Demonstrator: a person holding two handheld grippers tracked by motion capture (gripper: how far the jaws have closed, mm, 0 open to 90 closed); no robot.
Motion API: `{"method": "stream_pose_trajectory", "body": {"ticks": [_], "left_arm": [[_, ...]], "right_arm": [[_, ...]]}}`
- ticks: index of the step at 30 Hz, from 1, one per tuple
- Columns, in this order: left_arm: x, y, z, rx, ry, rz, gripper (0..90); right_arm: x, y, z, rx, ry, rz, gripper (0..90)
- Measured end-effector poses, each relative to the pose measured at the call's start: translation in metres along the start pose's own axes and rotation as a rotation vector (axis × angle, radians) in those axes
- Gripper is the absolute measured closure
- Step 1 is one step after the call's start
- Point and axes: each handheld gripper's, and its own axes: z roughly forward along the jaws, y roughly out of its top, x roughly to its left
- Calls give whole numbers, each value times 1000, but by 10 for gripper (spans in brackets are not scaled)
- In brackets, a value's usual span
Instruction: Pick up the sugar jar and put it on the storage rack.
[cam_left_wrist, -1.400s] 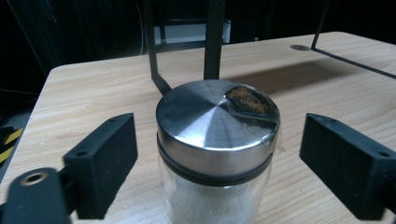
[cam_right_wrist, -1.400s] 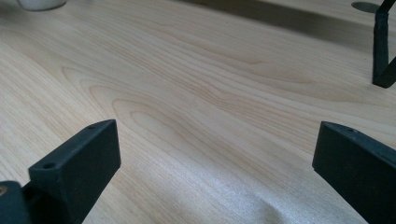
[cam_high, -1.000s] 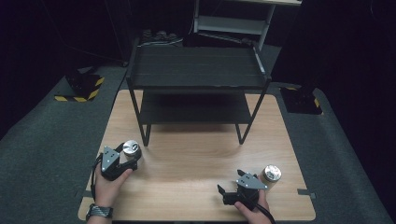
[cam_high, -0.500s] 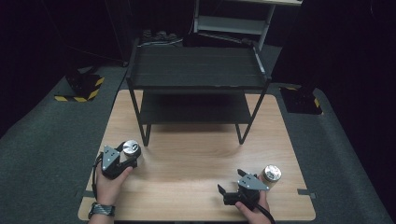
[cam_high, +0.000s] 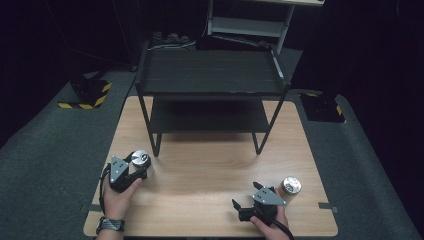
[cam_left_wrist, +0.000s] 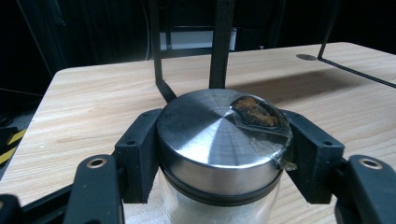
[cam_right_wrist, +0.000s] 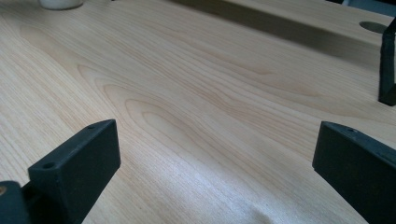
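Down at the near left corner of the pale wooden table (cam_high: 210, 165), the left gripper (cam_high: 136, 167) had just been closing, and its black jaws clamped a clear glass jar with a brushed metal lid (cam_left_wrist: 219, 140), one pad pressed on each side of the lid. A taped brown patch (cam_left_wrist: 254, 111) sat on that lid. Near the right corner, the right gripper (cam_high: 240, 210) rested with jaws spread wide over bare wood, beside a second metal-lidded jar (cam_high: 289, 187). Behind stood a black two-tier metal shelf (cam_high: 210, 80).
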Motion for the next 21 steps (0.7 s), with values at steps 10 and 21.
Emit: {"method": "stream_pose_trajectory", "body": {"ticks": [10, 21], "left_arm": [[-4, 7, -9, -19, -27, -1, 352], [-14, 21, -15, -34, -57, 6, 351]], "right_arm": [[-3, -2, -3, -3, -7, 14, 6], [-7, -5, -5, -15, -5, 42, 6]]}}
